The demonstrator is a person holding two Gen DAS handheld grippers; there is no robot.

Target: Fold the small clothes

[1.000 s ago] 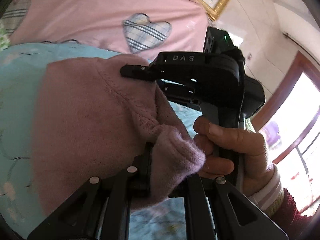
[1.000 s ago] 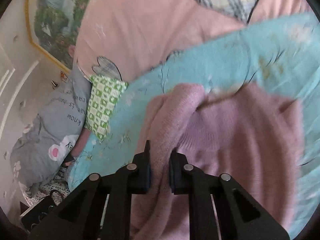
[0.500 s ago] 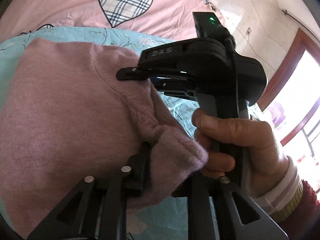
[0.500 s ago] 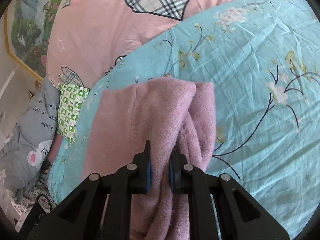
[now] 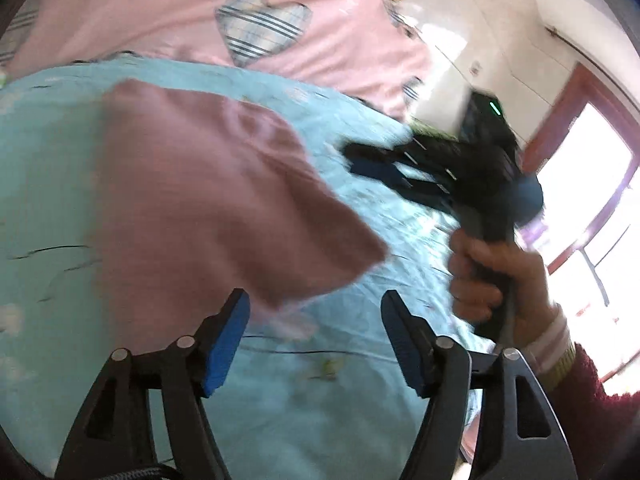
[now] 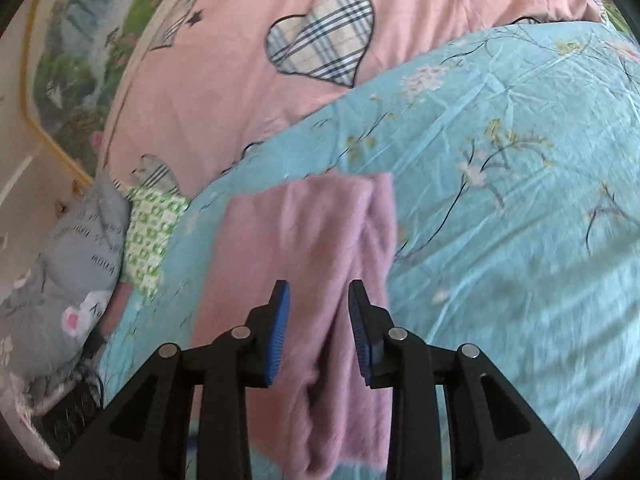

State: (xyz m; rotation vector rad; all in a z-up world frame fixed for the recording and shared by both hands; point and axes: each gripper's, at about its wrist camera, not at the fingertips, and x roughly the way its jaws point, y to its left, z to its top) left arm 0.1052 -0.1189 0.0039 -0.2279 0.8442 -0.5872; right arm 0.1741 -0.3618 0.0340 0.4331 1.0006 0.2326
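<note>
Crinkled floral bedsheet bears fuzzy, seemingly folded knit sweater.

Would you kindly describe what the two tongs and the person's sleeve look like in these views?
Both tongs are black, with angular cut-out fingers, silver rivets and ribbed blue pads. The left tongs fill the bottom of their own view. The right tongs have a black body with a green light and a dark handle. The right hand wears a dark red sleeve over a striped cuff.
</note>
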